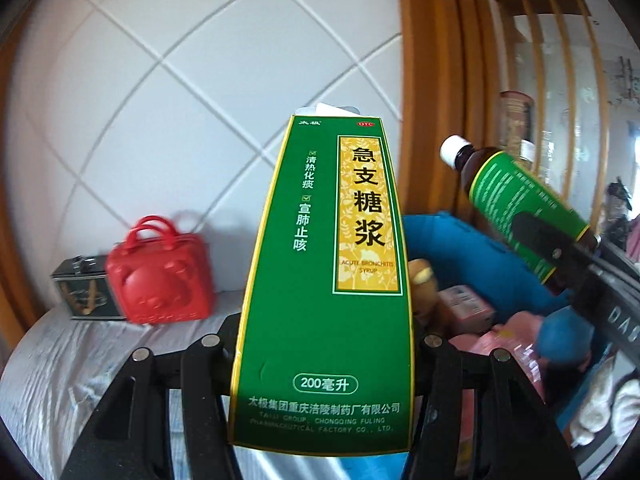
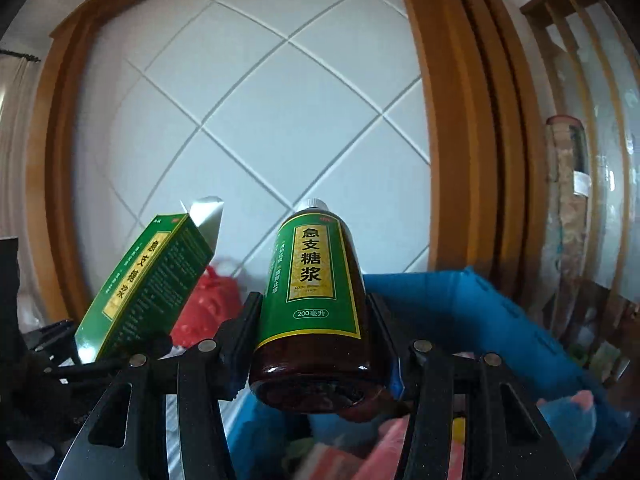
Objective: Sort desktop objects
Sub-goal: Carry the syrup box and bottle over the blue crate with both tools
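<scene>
Up close in the left view, the left gripper (image 1: pixel 326 344) squeezes a tall green box (image 1: pixel 326 280) by its two sides and holds it up in the air. The top flap of the box is open. Beside it, the right gripper (image 2: pixel 316 328) holds a brown syrup bottle (image 2: pixel 316 300) with a white cap, its pads pressing on both sides of the green label. The bottle leans a little toward the box but does not touch it.

Below the bottle sits a blue bin (image 2: pixel 500 312) full of mixed things. Farther back, a red toy bag (image 1: pixel 160 276) rests beside a small dark tin (image 1: pixel 80 288) on a gray cloth.

I think the bottle is about to go into its box. The next move would need the cap or the bottom lined up with the open end, then a slow slide in.
</scene>
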The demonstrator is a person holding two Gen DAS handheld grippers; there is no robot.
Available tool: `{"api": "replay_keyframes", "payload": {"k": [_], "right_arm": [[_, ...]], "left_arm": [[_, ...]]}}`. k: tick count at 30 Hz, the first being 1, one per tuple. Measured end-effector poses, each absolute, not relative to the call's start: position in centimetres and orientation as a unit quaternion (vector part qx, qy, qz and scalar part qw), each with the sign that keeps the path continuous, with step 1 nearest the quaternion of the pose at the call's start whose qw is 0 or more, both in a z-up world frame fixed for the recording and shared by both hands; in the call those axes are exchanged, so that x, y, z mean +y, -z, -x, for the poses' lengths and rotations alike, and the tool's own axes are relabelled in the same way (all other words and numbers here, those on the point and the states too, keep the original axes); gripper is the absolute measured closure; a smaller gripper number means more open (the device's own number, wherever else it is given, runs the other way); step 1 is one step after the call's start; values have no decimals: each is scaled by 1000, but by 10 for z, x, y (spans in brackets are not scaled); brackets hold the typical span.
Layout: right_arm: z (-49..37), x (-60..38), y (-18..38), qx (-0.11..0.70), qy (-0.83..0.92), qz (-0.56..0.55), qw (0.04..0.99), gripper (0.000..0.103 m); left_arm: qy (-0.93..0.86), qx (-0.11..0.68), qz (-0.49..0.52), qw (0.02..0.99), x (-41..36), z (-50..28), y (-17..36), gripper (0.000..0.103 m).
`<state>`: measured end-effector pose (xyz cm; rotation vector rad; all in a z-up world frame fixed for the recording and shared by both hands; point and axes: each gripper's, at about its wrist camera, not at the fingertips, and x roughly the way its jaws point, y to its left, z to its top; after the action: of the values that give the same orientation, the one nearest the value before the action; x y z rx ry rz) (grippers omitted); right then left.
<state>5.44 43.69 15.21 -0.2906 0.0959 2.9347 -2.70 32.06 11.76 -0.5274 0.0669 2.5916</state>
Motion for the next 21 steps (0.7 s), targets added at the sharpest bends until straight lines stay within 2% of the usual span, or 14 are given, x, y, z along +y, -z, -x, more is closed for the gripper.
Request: {"api": "replay_keyframes", "payload": {"k": [9,21], "right_arm": [[-45,527,-144,41,-971,160,170,52],[18,581,-84,90,-920,344,162,52]], "left_arm": [[-916,70,266,292,447,47,-117,49],[-860,127,408,279,517,91,-60,49]]}}
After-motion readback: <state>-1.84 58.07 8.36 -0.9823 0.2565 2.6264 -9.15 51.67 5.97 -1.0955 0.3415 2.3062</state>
